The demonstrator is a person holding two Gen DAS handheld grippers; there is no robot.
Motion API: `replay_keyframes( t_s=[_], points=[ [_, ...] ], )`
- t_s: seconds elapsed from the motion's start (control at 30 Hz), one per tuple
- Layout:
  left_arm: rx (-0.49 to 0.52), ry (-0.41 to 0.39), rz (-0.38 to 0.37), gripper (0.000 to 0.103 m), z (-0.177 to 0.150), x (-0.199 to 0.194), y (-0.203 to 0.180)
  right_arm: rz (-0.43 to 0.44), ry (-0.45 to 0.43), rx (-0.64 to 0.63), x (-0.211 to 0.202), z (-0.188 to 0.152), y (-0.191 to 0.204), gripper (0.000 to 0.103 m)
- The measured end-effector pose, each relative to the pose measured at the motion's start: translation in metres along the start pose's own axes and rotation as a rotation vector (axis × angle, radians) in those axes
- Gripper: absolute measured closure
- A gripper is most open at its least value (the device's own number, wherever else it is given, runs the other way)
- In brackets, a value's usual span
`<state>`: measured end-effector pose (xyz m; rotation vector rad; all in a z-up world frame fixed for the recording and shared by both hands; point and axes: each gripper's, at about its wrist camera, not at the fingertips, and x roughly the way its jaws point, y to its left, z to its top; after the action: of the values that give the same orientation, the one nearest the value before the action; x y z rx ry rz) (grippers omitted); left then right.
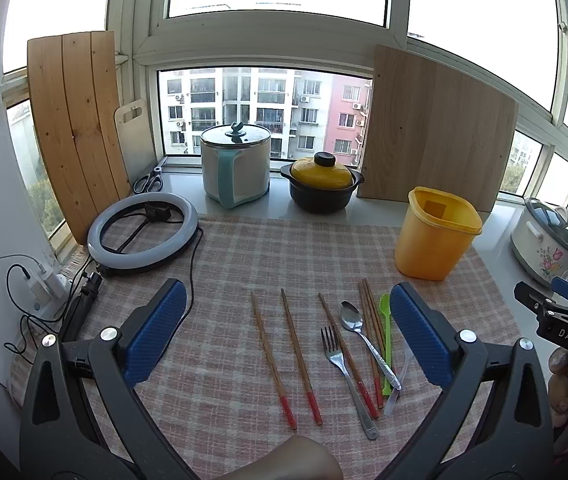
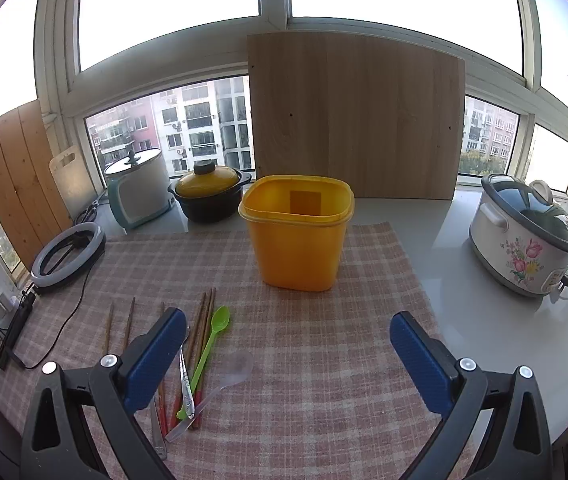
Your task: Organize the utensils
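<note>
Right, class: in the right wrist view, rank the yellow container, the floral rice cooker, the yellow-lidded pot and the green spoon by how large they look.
1. Yellow container; the floral rice cooker looks close to it, so that ranking is unsure.
3. Yellow-lidded pot, farther back.
4. Green spoon.

You are at a home kitchen counter by a glazed balcony window (image 1: 264, 108): a rice cooker (image 2: 524, 236), a yellow-lidded clay pot (image 1: 322, 188), a cutting board (image 1: 76, 128) (leaning upright) and a checked cloth (image 2: 324, 340), apartment blocks outside.
</note>
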<state>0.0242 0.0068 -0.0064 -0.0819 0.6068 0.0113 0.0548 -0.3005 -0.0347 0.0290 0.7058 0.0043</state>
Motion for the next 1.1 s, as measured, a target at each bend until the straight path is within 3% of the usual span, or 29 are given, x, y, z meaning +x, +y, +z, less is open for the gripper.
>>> replay_keyframes(
  t_s=[1.1],
  points=[
    [-0.031,0.035,-0.003,0.0,-0.008,0.003,-0.007,-0.003,0.028,0.003,0.006,-0.001,0.001,0.0]
  ],
)
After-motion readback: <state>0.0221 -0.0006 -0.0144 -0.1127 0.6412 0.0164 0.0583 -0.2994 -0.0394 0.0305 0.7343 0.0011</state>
